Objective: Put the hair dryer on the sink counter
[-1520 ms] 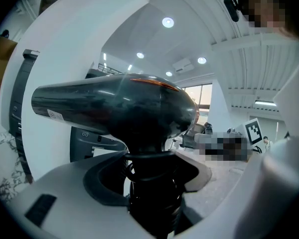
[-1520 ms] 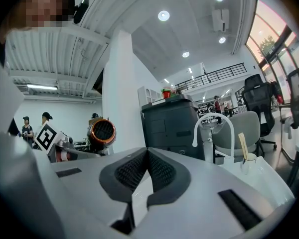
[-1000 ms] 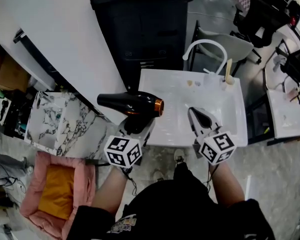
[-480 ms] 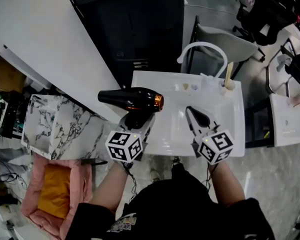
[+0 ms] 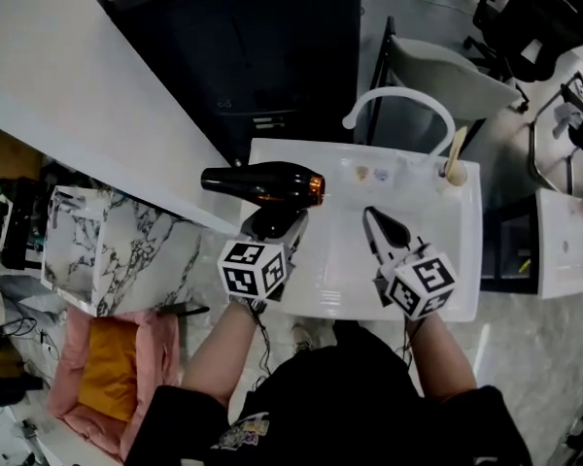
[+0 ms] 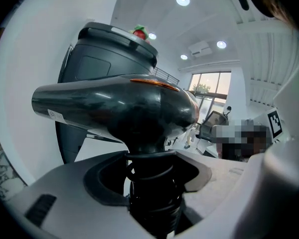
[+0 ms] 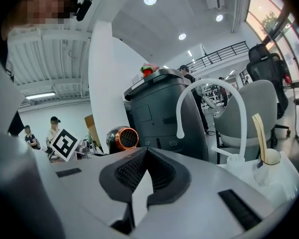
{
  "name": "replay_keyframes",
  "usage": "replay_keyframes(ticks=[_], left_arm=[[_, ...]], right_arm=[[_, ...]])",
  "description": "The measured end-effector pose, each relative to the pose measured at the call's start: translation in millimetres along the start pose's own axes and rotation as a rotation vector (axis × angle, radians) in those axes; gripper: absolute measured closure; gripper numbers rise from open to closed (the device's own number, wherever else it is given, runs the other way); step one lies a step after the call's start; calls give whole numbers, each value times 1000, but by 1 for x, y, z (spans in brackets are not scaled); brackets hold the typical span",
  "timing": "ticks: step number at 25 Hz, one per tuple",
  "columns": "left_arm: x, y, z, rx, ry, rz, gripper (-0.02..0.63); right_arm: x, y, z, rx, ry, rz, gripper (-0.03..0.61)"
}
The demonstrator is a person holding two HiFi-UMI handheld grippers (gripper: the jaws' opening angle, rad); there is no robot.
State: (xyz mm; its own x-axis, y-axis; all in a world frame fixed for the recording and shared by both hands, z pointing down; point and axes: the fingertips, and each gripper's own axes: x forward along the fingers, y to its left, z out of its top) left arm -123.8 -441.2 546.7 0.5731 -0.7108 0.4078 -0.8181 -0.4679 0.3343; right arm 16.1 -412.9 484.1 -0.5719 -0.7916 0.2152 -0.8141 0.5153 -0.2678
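Note:
A black hair dryer (image 5: 262, 182) with a copper-ringed nozzle hangs level over the back left corner of the white sink counter (image 5: 466, 260). My left gripper (image 5: 277, 223) is shut on its handle from below. In the left gripper view the hair dryer (image 6: 119, 108) fills the frame, its ribbed handle clamped in the left gripper (image 6: 152, 183). My right gripper (image 5: 374, 219) hovers over the basin, shut and empty. The right gripper view shows the right gripper (image 7: 145, 166) with jaws together, and the hair dryer (image 7: 122, 138) nozzle to its left.
A white arched faucet (image 5: 398, 100) stands at the sink's back edge, beside a cup holding a wooden stick (image 5: 455, 168). Behind are a black bin (image 5: 272, 47) and a grey chair (image 5: 447, 66). A white partition (image 5: 97, 85), a marble-patterned box (image 5: 117, 250) and a pink cushion (image 5: 87, 377) lie left.
The left gripper has carried the hair dryer a little forward and right, from beside the sink's left edge to over its back left corner. The right gripper has barely moved.

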Motion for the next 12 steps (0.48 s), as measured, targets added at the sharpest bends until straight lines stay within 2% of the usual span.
replay_keyframes(ticks=[12], left_arm=[[88, 36, -38, -27, 132, 57, 367]], right_arm=[[28, -46, -22, 44, 67, 9, 580]])
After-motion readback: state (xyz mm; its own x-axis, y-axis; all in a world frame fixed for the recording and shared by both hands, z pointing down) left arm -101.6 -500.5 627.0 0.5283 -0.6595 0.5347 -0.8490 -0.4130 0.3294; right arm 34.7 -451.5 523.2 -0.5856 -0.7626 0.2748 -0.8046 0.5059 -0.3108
